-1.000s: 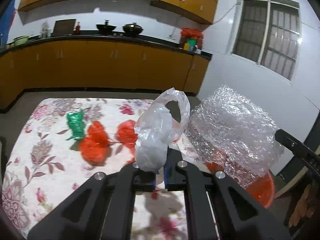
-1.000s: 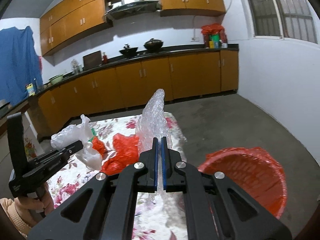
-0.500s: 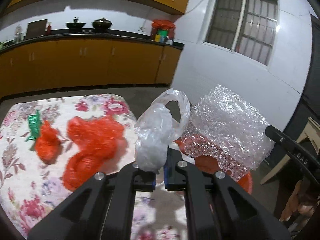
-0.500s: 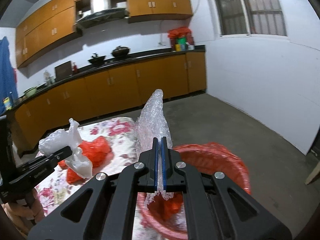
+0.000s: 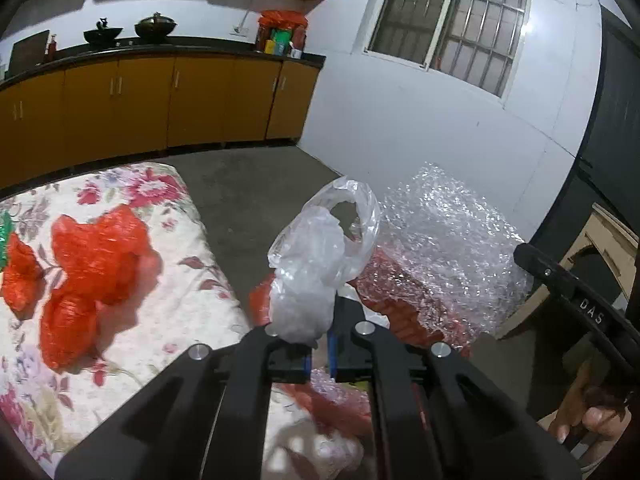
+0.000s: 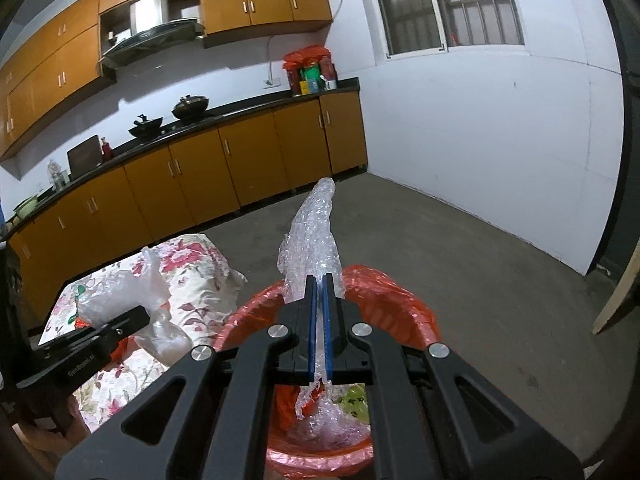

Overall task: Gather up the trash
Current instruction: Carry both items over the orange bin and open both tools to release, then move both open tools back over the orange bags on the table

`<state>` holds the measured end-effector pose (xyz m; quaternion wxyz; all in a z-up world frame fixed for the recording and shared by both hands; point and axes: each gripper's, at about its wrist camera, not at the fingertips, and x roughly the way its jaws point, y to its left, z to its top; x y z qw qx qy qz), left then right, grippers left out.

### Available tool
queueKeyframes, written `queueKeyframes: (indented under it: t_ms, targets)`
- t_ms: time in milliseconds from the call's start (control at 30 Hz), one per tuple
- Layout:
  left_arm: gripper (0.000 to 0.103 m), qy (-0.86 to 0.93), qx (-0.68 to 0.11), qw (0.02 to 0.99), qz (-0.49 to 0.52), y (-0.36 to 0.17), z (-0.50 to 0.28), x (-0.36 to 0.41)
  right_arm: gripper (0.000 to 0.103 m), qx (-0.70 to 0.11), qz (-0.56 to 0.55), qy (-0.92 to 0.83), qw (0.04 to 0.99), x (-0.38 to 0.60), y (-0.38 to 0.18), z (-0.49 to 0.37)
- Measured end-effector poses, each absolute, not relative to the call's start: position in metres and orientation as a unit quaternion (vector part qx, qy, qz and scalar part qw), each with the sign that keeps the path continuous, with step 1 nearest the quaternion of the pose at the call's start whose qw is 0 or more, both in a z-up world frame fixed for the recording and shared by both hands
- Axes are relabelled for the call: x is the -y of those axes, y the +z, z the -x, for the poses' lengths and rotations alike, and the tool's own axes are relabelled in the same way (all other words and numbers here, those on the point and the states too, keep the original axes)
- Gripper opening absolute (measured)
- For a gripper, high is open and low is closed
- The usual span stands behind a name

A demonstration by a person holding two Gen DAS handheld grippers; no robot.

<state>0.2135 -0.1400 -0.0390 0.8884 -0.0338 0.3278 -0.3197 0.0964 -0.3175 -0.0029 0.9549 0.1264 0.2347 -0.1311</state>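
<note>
Bubble-wrap sheet, clear and crinkly [image 6: 316, 240], is pinched in the right claw [image 6: 319, 320] above the red-lined round bin [image 6: 400, 300]; the left claw [image 5: 318, 344] clamps a crumpled clear plastic bag [image 5: 316, 272]. Both look light, soft, slippery; bunched folds probably grip best.

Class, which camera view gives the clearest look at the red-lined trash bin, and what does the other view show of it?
The right wrist view: the red-lined trash bin shows its round rim and inside, below the right gripper shut on bubble wrap. The left wrist view shows only red patches behind bubble wrap and the clear plastic bag.
</note>
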Motion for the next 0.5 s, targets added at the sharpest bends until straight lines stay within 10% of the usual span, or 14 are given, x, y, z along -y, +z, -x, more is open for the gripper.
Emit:
queueKeyframes:
  t_ms: [300, 500]
  targets:
    - [0.009, -0.336, -0.351, 0.873, 0.030, -0.056, -0.217, 0.174, 0.004, -0.248, -0.140, -0.138, 0.949, 0.331, -0.013, -0.095]
    - [0.035, -0.340, -0.367, 0.865, 0.024, -0.072, -0.219, 0.185, 0.023, -0.259, -0.144, -0.139, 0.945, 0.334, -0.016, -0.102]
